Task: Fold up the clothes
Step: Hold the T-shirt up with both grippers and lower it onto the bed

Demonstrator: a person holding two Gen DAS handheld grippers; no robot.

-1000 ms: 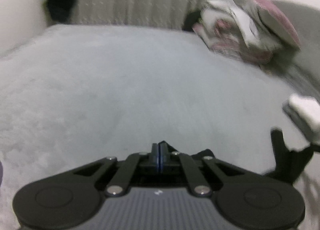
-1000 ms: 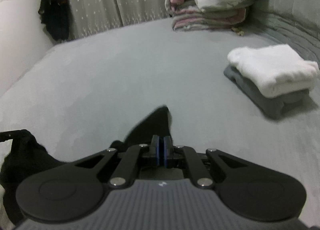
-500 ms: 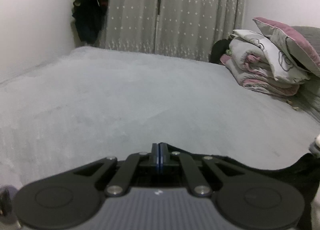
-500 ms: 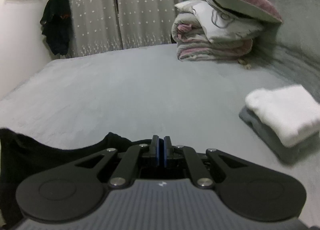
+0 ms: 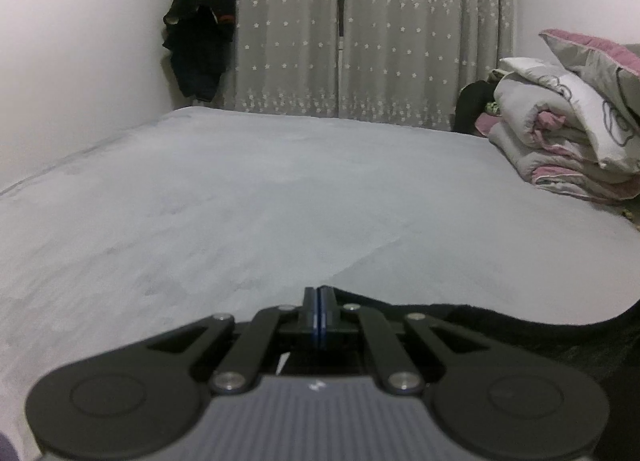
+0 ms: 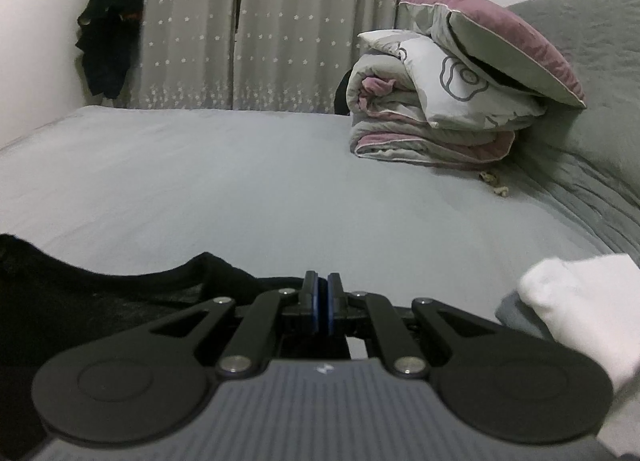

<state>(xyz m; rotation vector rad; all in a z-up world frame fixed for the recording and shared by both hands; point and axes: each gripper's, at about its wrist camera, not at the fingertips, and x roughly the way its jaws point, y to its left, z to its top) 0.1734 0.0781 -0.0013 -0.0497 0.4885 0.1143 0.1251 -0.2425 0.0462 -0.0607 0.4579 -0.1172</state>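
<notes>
Both clamped tight on the black knit garment point(image 6: 100, 301): left gripper point(image 5: 319, 297) pinching one end of its top edge, right gripper point(image 6: 322, 285) the other. Stretched wide and lifted above the grey bedsheet point(image 5: 280, 201), likely for laying flat.

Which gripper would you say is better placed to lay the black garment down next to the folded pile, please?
Right, probably. The right gripper pinches the black fabric garment with the white-on-grey folded clothes pile close beside it. The left gripper grips the far end.
</notes>
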